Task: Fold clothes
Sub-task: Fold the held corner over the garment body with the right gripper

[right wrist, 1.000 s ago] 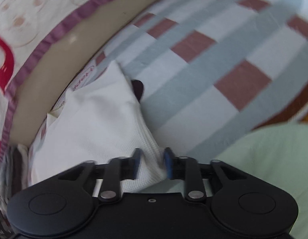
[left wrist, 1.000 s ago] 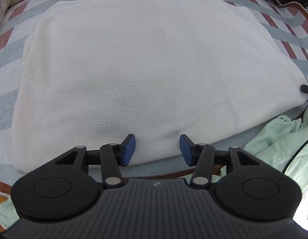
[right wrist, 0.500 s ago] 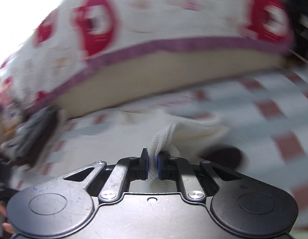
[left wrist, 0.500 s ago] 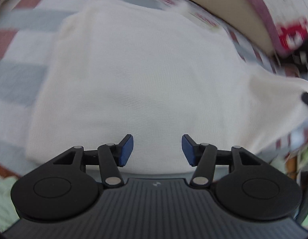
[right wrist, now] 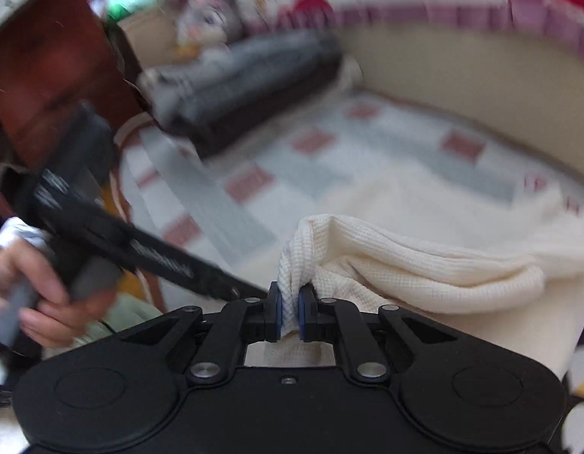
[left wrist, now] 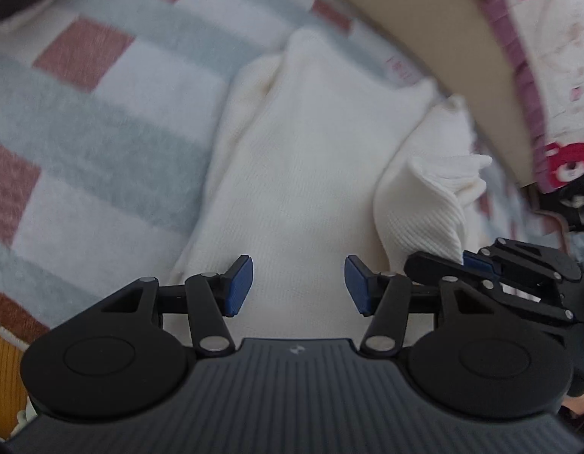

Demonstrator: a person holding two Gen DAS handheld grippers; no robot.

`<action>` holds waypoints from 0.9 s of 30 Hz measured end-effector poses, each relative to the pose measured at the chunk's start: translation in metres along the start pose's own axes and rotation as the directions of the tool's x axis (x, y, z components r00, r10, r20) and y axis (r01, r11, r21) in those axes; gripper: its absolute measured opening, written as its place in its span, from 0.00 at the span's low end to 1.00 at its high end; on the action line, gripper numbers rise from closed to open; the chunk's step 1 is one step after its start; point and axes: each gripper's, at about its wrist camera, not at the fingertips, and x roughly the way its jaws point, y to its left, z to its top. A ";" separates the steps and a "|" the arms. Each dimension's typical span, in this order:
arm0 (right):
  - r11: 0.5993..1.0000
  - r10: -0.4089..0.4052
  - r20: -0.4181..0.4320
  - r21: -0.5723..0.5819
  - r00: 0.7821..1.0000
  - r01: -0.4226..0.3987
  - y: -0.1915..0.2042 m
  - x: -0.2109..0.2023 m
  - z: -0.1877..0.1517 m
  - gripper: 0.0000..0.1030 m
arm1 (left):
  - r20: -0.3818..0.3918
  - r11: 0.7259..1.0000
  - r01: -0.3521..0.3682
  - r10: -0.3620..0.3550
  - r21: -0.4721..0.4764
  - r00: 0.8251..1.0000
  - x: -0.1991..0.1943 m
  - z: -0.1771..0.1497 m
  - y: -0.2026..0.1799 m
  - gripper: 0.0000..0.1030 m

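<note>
A cream waffle-knit garment lies on the checked bed cover, partly folded over itself. My left gripper hovers low over its near part, open, with nothing between the blue pads. My right gripper is shut on a bunched corner of the same garment and lifts it off the bed. In the left wrist view the right gripper shows at the right edge with the raised corner standing up from it. The right wrist view shows the left gripper's body with a hand on its handle.
The bed cover has grey and rust-red checks. A beige padded edge and a white quilt with red prints border the far side. A dark folded pile lies at the back, beside a brown wooden piece.
My right gripper has carried the pinched corner up and across toward the left gripper, folding the garment over. The left gripper has swung over the garment and stays open.
</note>
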 end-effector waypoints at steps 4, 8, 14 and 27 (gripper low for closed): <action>0.999 0.015 -0.068 0.034 0.998 -0.012 -0.008 0.033 -0.013 0.10 | -0.020 0.999 0.008 -0.009 -0.035 1.000 -0.003 0.002 0.009 0.51; 0.989 0.145 -0.054 -0.017 0.988 -0.146 0.006 0.028 0.003 0.10 | -0.024 0.993 0.047 -0.049 -0.105 0.998 -0.002 0.008 0.023 0.52; 0.987 0.161 -0.128 0.015 0.979 -0.160 0.000 0.060 -0.004 0.10 | -0.010 0.971 0.109 -0.114 -0.213 0.993 -0.005 0.010 0.042 0.51; 0.970 -0.122 -0.146 -0.229 0.982 0.086 0.040 -0.025 -0.058 0.56 | 0.037 0.988 0.075 -0.071 -0.133 0.997 -0.018 0.008 0.031 0.53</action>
